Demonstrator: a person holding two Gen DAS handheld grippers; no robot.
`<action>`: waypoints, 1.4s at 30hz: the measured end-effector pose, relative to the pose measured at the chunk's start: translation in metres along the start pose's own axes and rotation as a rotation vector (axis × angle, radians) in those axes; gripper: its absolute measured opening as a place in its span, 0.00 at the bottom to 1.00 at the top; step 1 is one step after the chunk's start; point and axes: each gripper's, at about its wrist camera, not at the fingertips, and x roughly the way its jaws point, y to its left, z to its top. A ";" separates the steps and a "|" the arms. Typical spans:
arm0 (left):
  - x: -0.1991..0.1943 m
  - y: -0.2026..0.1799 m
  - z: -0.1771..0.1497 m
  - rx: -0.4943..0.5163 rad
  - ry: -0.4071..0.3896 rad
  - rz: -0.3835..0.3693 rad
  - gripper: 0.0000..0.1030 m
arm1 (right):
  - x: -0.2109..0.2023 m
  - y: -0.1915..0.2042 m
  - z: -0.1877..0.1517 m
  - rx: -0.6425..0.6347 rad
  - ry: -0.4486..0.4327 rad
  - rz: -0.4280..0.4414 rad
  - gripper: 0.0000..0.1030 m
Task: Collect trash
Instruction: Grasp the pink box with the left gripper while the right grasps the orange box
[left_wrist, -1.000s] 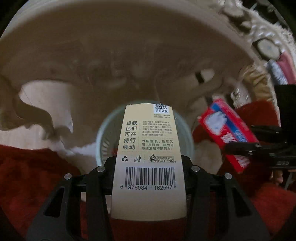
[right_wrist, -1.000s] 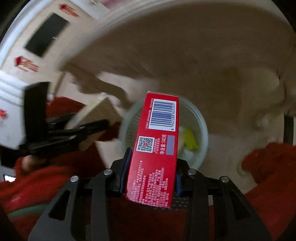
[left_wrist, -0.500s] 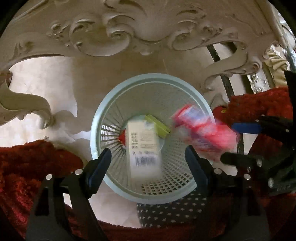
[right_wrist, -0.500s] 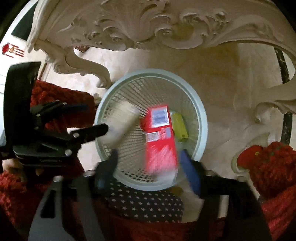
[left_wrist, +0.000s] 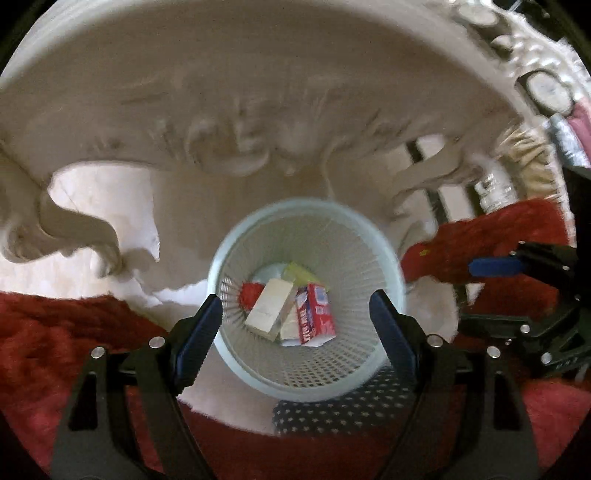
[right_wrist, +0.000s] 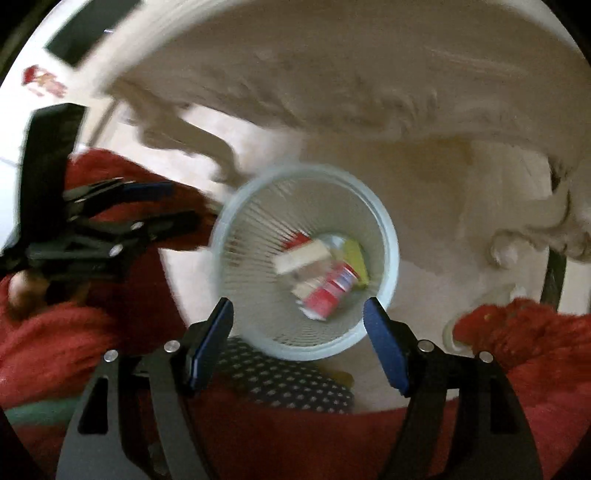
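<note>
Trash lies at the bottom of a pale mesh wastebasket (left_wrist: 258, 373) on the floor: a tan carton (left_wrist: 269, 308) and a red box (left_wrist: 316, 314), long axes side by side. Directly above, the left hand-held gripper (left_wrist: 295, 321) and right hand-held gripper (right_wrist: 298, 334) both point steeply down, jaws just opened wide, nothing between them. Neither is clearly nearer. A carved cream table edge (left_wrist: 229, 147) overhangs beyond.

Pale mesh wastebasket (left_wrist: 258, 363) stands upright on the floor. Inside, at the bottom: a beige carton (left_wrist: 269, 306) lying tilted, a red box (left_wrist: 316, 314) just beside and touching it, a yellow-green wrapper (left_wrist: 301, 273) behind both.
</note>
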 end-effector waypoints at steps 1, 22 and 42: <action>-0.016 0.001 0.005 0.001 -0.032 -0.008 0.77 | -0.025 0.004 0.004 -0.023 -0.051 0.021 0.67; -0.069 0.060 0.277 -0.276 -0.418 0.225 0.77 | -0.126 -0.114 0.249 0.214 -0.609 -0.341 0.67; -0.020 0.068 0.321 -0.198 -0.302 0.425 0.78 | -0.077 -0.125 0.336 0.161 -0.438 -0.405 0.77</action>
